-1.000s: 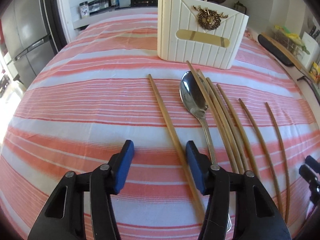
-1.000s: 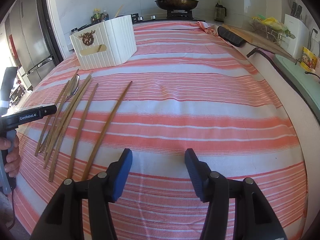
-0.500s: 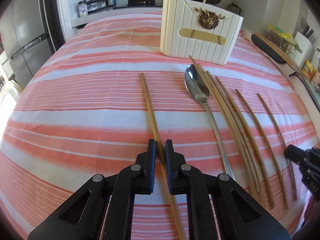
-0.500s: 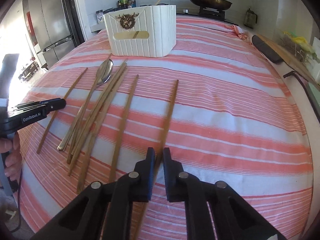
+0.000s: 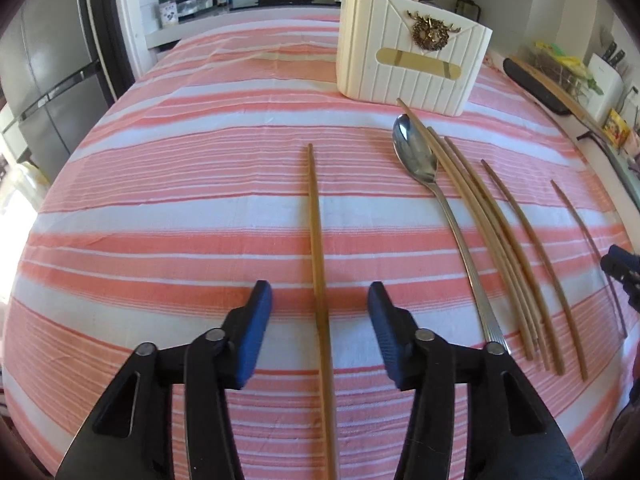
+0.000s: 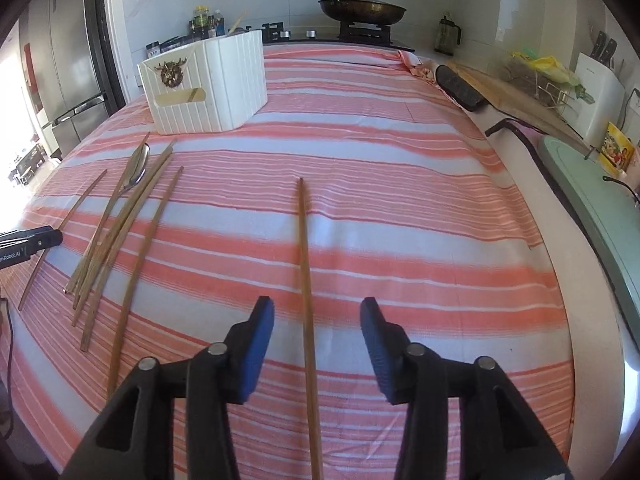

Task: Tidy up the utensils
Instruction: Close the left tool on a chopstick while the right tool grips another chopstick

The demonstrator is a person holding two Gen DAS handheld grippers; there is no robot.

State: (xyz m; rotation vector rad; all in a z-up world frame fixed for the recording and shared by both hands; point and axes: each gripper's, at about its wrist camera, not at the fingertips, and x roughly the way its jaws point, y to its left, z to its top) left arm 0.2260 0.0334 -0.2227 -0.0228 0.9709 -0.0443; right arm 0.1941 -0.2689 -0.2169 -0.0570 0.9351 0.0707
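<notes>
My left gripper (image 5: 319, 308) is open, its blue pads either side of a single wooden chopstick (image 5: 317, 240) lying on the striped cloth. My right gripper (image 6: 317, 320) is open too, straddling another lone chopstick (image 6: 305, 260). A metal spoon (image 5: 416, 156) and several more chopsticks (image 5: 492, 232) lie between them; they also show in the right wrist view (image 6: 120, 224). The white utensil box (image 5: 412, 54) with a gold stag badge stands at the back, also seen in the right wrist view (image 6: 208, 84).
The table with the pink striped cloth (image 6: 400, 200) ends at a counter on the right with a cutting board (image 6: 516, 96), a black object (image 6: 460, 88) and a green tray (image 6: 600, 200). A pan (image 6: 360, 8) sits on the stove behind. A fridge (image 5: 48, 80) stands at the left.
Both grippers were open, then closed around their chopsticks half a second ago; now both have opened again, and each chopstick lies centred between the pads.
</notes>
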